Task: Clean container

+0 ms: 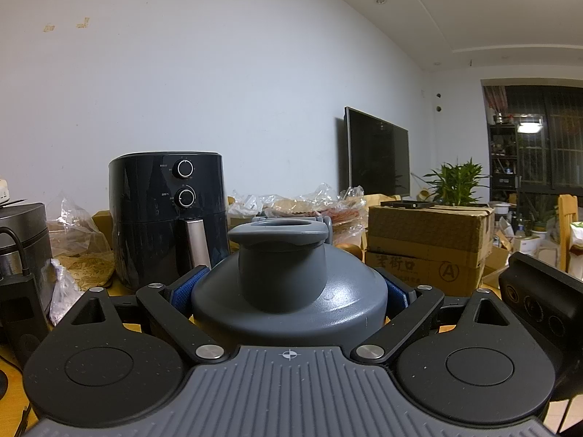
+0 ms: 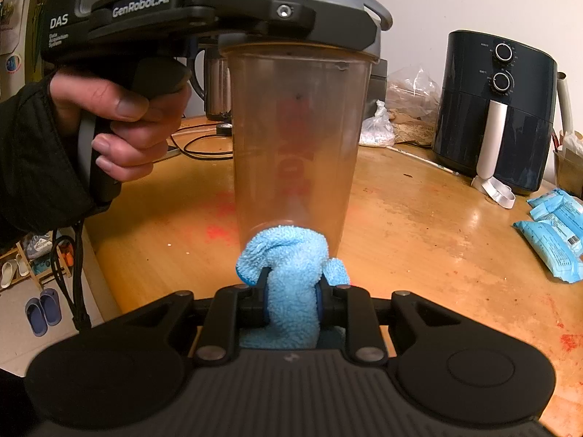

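Container [image 2: 291, 138] upright, lid up, left hand-held gripper [image 1: 288, 291] clamping lid, right hand-held gripper [image 2: 291, 306] pinching cloth [image 2: 291, 269]

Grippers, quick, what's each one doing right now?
Left gripper: shut on the shaker bottle, clamped at its grey lid.
Right gripper: shut on the blue cloth.

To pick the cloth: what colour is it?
Light blue cloth, clearest in the right wrist view.

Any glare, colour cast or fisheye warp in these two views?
Left wrist: wall and ceiling lines bow strongly; a soft highlight sits on the grey plastic shaker lid; the background is dim. Right wrist: warm glare streaks the orange wooden table; the translucent shaker cup looks hazy; the light blue microfibre cloth is sharp.
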`<state>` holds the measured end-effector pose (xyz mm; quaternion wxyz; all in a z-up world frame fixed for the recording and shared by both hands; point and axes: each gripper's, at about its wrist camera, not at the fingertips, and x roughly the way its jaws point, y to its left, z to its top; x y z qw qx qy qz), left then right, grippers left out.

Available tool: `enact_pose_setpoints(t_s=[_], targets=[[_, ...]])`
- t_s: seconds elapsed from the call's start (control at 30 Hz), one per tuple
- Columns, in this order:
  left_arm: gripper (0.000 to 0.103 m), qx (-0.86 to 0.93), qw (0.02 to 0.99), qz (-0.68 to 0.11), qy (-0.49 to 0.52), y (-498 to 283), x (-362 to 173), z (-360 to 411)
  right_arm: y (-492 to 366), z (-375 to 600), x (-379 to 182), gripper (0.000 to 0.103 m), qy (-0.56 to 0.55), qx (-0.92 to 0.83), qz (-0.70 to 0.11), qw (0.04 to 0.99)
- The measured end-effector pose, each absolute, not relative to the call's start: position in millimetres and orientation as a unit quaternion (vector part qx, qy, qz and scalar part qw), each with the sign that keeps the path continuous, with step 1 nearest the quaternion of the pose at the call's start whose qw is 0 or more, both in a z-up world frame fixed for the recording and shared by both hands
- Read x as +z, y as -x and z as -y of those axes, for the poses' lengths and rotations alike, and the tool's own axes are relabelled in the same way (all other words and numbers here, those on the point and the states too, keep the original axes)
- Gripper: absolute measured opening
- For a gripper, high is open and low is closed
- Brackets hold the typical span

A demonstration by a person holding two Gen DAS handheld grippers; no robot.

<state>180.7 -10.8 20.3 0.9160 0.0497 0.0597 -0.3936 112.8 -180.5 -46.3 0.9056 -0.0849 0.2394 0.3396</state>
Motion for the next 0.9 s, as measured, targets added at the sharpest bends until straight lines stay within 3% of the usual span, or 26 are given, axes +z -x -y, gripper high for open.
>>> enact_pose_setpoints(t_s=[0.9], targets=[[0.095,-0.393,0.916,-0.060,-0.050,-181.5,21.9,10.6,-107.0,186.0,-35.4,0.019,0.054,0.341,-0.209,0.915]])
